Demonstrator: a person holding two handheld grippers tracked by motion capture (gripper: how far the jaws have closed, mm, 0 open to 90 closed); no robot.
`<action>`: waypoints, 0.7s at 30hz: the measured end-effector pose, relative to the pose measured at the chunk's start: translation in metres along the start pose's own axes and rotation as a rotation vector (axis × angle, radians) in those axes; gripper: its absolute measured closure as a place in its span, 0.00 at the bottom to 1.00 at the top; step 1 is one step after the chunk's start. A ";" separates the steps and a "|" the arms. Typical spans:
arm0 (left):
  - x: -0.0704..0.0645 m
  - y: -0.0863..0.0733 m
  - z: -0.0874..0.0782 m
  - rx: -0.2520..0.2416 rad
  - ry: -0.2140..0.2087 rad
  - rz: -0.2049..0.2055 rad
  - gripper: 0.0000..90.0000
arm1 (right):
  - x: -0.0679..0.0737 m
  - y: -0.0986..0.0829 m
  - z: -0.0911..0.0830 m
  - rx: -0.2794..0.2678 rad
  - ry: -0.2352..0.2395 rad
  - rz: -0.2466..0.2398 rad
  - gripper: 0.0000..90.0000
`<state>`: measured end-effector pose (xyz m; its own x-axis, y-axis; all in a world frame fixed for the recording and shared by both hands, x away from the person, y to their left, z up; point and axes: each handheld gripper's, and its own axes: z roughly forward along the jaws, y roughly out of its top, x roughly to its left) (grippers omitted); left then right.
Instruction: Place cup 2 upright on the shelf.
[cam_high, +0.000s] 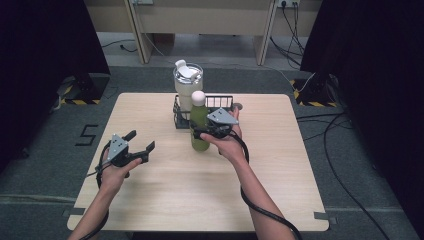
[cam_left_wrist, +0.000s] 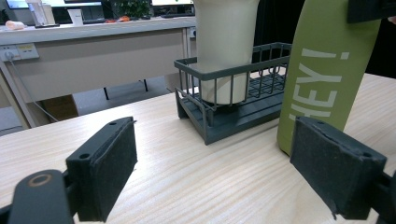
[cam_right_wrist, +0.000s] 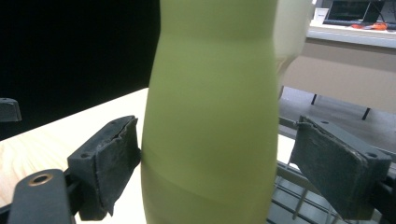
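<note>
Olive-green matte bottle (cam_high: 199, 125), white round cap, "HEY!" lettering, frame centre. Right gripper (cam_high: 202, 133) jaws spread around it, left pad touching; left gripper (cam_high: 142, 142) spread, empty.

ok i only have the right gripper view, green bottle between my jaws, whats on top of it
Observer: A round white cap tops the green bottle.
Operator: and where is the other gripper
Observer: The left gripper is off to the bottle's left above the table, jaws open, holding nothing.
Operator: whats past the bottle
Observer: A black wire basket, with a cream tumbler standing in its left end.
</note>
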<state>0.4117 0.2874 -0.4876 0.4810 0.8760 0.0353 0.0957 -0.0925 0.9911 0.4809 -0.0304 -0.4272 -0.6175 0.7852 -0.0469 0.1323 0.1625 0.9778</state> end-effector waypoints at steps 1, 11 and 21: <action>0.000 0.000 0.000 0.000 0.000 0.000 0.16 | 0.001 0.000 0.001 0.000 0.004 0.000 0.17; 0.001 -0.001 0.000 0.001 -0.002 -0.004 0.16 | 0.006 0.000 0.011 0.002 -0.001 -0.021 0.22; 0.001 -0.002 0.001 0.006 -0.006 -0.004 0.16 | 0.007 0.002 0.015 0.001 -0.017 -0.023 0.27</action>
<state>0.4124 0.2879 -0.4893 0.4855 0.8737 0.0305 0.1030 -0.0918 0.9904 0.4887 -0.0158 -0.4291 -0.6070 0.7914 -0.0726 0.1191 0.1809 0.9763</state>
